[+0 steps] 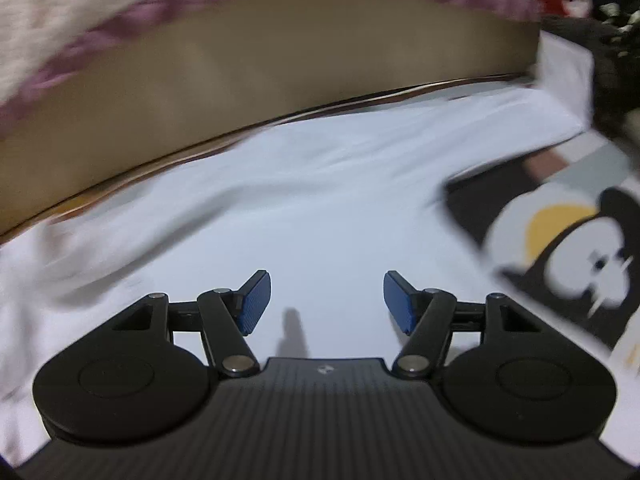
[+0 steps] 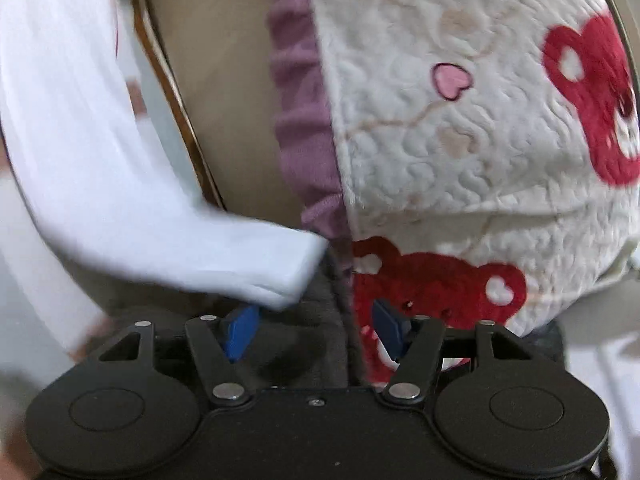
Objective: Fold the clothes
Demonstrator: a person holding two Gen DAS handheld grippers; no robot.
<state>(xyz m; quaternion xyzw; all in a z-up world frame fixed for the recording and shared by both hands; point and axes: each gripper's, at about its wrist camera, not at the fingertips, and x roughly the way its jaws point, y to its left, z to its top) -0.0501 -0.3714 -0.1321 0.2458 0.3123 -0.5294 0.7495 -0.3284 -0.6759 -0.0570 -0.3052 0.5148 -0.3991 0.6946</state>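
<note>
A white garment (image 1: 304, 200) lies spread across the surface in the left wrist view, blurred by motion. My left gripper (image 1: 326, 302) hovers just above it, open, with nothing between its blue pads (image 1: 254, 304). In the right wrist view a white sleeve (image 2: 132, 200) of the garment runs from the upper left down to its cuff, which ends just above the left blue pad (image 2: 240, 334). My right gripper (image 2: 314, 332) is open, and the cuff lies over the left pad's tip rather than between the jaws.
A cream quilted blanket (image 2: 460, 152) with red bears and a purple frilled edge hangs beside the right gripper and across the top of the left wrist view (image 1: 60, 20). A tan panel (image 1: 280, 68) stands behind the garment. A black, white and yellow cartoon print (image 1: 568, 256) lies at right.
</note>
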